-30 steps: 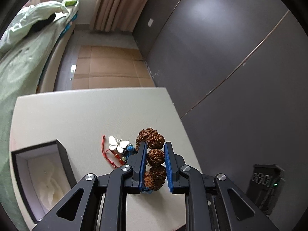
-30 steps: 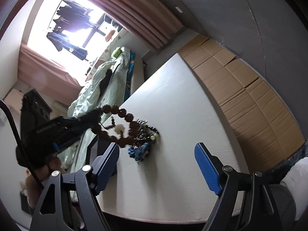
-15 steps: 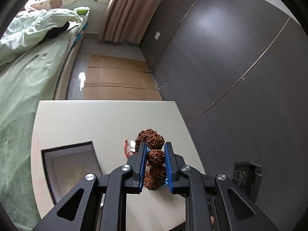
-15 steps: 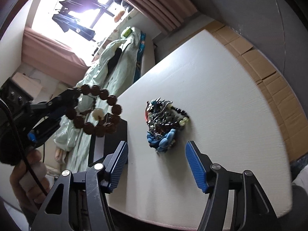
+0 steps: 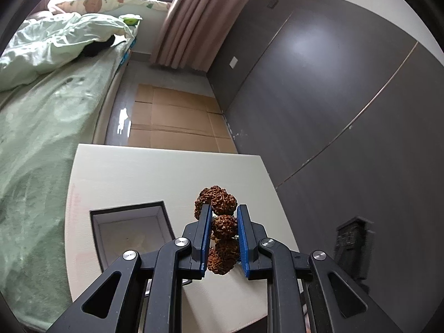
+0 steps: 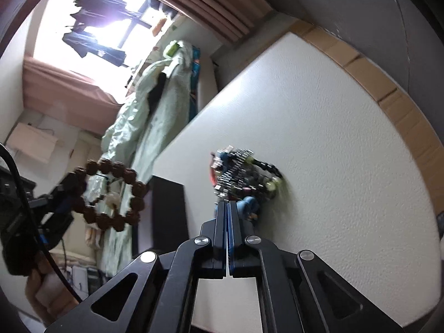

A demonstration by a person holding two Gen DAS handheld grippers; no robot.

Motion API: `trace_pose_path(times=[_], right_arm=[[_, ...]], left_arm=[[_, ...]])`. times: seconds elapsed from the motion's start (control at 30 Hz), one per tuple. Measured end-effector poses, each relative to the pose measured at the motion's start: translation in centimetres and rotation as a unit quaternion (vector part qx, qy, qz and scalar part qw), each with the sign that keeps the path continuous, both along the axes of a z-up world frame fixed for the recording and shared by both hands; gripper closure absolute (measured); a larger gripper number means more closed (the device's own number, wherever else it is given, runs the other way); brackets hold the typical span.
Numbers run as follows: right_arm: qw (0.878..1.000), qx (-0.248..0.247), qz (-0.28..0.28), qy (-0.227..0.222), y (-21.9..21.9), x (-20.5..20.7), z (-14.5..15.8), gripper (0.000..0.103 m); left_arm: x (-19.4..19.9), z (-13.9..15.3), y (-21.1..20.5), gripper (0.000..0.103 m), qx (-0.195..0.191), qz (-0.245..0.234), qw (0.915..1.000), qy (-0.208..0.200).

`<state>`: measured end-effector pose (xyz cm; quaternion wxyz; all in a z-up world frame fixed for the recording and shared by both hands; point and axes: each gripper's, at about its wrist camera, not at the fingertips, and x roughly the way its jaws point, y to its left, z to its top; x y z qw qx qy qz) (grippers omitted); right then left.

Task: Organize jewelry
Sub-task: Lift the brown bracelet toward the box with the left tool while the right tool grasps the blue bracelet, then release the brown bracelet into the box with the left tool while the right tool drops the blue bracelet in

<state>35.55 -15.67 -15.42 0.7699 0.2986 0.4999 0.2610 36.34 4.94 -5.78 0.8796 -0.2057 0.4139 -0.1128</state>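
Observation:
My left gripper [image 5: 222,216] is shut on a brown knobbly bead bracelet [image 5: 219,213] and holds it in the air above the white table [image 5: 133,172]. The bracelet hangs as a ring in the right wrist view [image 6: 111,194], with the left gripper [image 6: 63,199] at its left side. An open dark jewelry box [image 5: 130,230] with a pale lining sits below and left of the bracelet. My right gripper [image 6: 227,208] is shut and empty, its tips just short of a pile of mixed jewelry [image 6: 244,177] on the table.
A bed with green bedding [image 5: 44,105] runs along the table's left side. Cardboard sheets [image 5: 172,122] cover the floor beyond the table. A dark grey wall [image 5: 333,97] stands to the right. A black device [image 5: 352,244] sits low by the wall.
My left gripper lifted the bead bracelet up and away from the pile, over toward the box. My right gripper closed from wide open and moved up to the pile.

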Motion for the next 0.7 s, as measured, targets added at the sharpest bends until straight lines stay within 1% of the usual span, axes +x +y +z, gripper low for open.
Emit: trace_pose_path(times=[0.07,0.13,0.17,0.23,0.27,0.3,0.33,0.37,0.43,0.5,0.53,0.57,0.63,0.67,0.7], right_arm=[[1.000,-0.002,0.003,-0.018,0.1,-0.1,1.4,0.101],[0.999,-0.020,0.004,-0.031,0.5,-0.2,2.7,0.101],[0.999,-0.030,0.006,-0.031,0.7,-0.1,3.0,0.101],[0.999,-0.042,0.015,-0.013,1.2,0.2,2.8,0.100],[0.998,-0.056,0.020,0.002,1.7,0.5,2.4,0.089],[0.997,-0.069,0.024,0.013,2.2,0.8,2.0,0.062],[0.996,-0.078,0.024,0.020,2.5,0.9,1.7,0.049],[0.996,-0.082,0.019,0.017,2.7,0.8,1.6,0.038],[0.996,-0.093,0.010,0.014,2.9,0.7,1.3,0.039],[0.995,-0.094,0.006,0.022,3.3,1.0,0.7,0.039],[0.994,-0.102,0.003,0.027,3.4,1.2,0.3,0.039],[0.993,-0.115,0.002,0.032,3.6,1.3,0.0,0.043],[0.991,-0.125,0.006,0.043,4.1,1.6,-0.9,0.067],[0.990,-0.126,0.013,0.055,4.4,1.7,-1.5,0.081],[0.991,-0.121,0.013,0.055,4.4,1.7,-1.8,0.082]], left_arm=[[-0.5,0.1,0.5,0.084,-0.003,0.004,1.0000,-0.002],[-0.8,0.1,0.8,0.084,-0.005,0.007,1.0000,-0.003],[-1.0,0.1,1.1,0.084,-0.007,0.009,0.9999,-0.004],[-1.2,0.1,1.4,0.084,-0.009,0.011,0.9999,-0.005],[-1.5,0.1,1.6,0.084,-0.011,0.012,0.9999,-0.005],[-1.6,0.1,1.8,0.084,-0.012,0.012,0.9998,-0.005],[-1.7,0.0,2.0,0.084,-0.012,0.013,0.9998,-0.004],[-1.9,0.0,2.2,0.084,-0.013,0.015,0.9998,-0.004],[-2.0,-0.1,2.7,0.084,-0.014,0.017,0.9997,-0.003],[-2.1,-0.1,3.2,0.084,-0.014,0.021,0.9997,-0.005],[-2.2,-0.1,3.4,0.084,-0.013,0.022,0.9997,-0.006],[-2.3,-0.1,3.6,0.084,-0.011,0.024,0.9996,-0.007],[-2.5,-0.2,4.2,0.084,-0.007,0.030,0.9995,-0.006],[-2.6,-0.2,4.4,0.084,-0.007,0.033,0.9994,-0.006],[-2.7,-0.2,4.6,0.084,-0.008,0.035,0.9993,-0.006]])
